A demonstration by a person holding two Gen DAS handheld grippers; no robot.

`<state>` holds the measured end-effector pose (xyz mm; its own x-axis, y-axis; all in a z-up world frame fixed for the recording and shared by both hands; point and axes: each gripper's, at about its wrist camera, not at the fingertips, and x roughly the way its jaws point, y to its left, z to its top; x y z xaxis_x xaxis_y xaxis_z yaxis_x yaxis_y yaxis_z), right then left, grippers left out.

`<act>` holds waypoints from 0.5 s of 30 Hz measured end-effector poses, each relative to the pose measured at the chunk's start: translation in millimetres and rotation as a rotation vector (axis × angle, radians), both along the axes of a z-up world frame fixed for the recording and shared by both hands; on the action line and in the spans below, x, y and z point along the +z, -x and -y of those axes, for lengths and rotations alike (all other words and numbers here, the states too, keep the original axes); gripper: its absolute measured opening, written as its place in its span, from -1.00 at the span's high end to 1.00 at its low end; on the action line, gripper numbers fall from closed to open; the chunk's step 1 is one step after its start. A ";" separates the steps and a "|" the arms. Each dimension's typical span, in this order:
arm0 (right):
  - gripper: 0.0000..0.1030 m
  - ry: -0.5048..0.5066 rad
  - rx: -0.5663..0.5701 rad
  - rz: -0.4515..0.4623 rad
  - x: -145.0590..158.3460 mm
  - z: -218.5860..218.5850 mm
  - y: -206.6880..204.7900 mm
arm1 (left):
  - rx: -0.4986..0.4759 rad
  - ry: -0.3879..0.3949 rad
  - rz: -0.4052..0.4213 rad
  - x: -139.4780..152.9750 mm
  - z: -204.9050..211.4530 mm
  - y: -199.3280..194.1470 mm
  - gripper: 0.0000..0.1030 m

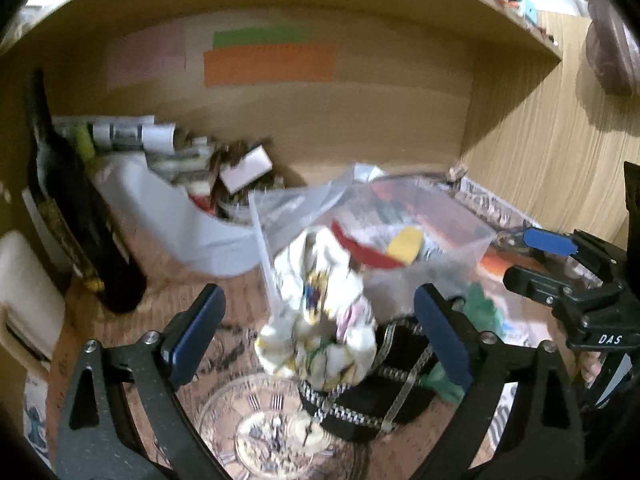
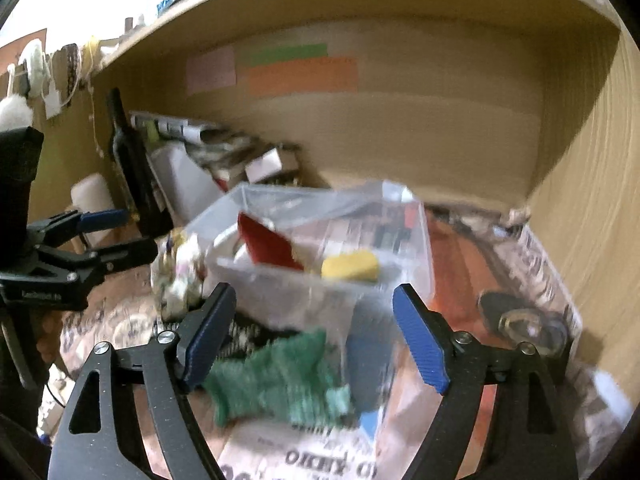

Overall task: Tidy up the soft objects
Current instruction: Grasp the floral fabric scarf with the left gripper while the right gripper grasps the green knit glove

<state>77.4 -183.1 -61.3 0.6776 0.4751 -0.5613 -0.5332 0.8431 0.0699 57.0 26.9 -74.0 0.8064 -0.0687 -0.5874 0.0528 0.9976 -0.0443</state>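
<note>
A crumpled white patterned cloth lies on a black trimmed item, between the fingers of my open left gripper; the cloth also shows in the right wrist view. A clear plastic bin holds a yellow sponge and a red piece; the bin also shows in the left wrist view. A green knitted cloth lies in front of the bin, between the fingers of my open right gripper. The frames are blurred.
A white tub of clutter and a dark bottle stand at the back left under the wooden shelf. A wooden wall closes the right side. Newspaper and a clock-print cloth cover the table.
</note>
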 end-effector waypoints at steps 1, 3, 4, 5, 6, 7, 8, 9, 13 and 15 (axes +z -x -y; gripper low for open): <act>-0.53 0.003 0.000 -0.024 -7.1 -0.5 0.9 | 0.000 0.004 -0.012 -4.3 -0.8 -0.3 -0.87; -0.53 0.007 0.003 -0.061 -18.1 -1.0 3.4 | 0.000 0.005 -0.044 -15.0 -2.2 -2.9 -0.87; -0.53 0.010 0.004 -0.074 -22.4 -1.6 4.3 | 0.002 0.005 -0.058 -20.5 -2.7 -4.7 -0.87; -0.52 0.014 0.003 -0.090 -27.8 -2.2 5.0 | 0.003 0.008 -0.070 -25.9 -3.2 -6.7 -0.87; -0.52 0.015 0.003 -0.099 -30.8 -2.2 6.2 | 0.003 0.012 -0.080 -30.1 -3.3 -8.3 -0.87; -0.52 0.014 0.006 -0.116 -35.7 -2.5 6.4 | 0.005 0.018 -0.095 -35.8 -3.9 -11.1 -0.87; -0.52 0.012 0.008 -0.129 -38.7 -2.1 7.0 | 0.008 0.023 -0.107 -39.7 -4.4 -13.8 -0.87; -0.52 0.010 0.009 -0.145 -42.8 -2.6 6.4 | 0.013 0.030 -0.119 -44.0 -5.5 -17.3 -0.87; -0.34 0.012 0.011 -0.167 -50.4 -3.9 6.2 | 0.036 0.065 -0.139 -53.9 -11.0 -26.6 -0.87; -0.12 0.016 0.008 -0.173 -52.4 -3.9 5.2 | 0.045 0.088 -0.145 -57.2 -14.2 -29.9 -0.87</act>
<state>72.2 -179.3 -113.7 0.5667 0.4702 -0.6766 -0.5208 0.8407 0.1481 86.9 41.1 -131.2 0.7173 -0.0908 -0.6909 -0.0049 0.9908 -0.1353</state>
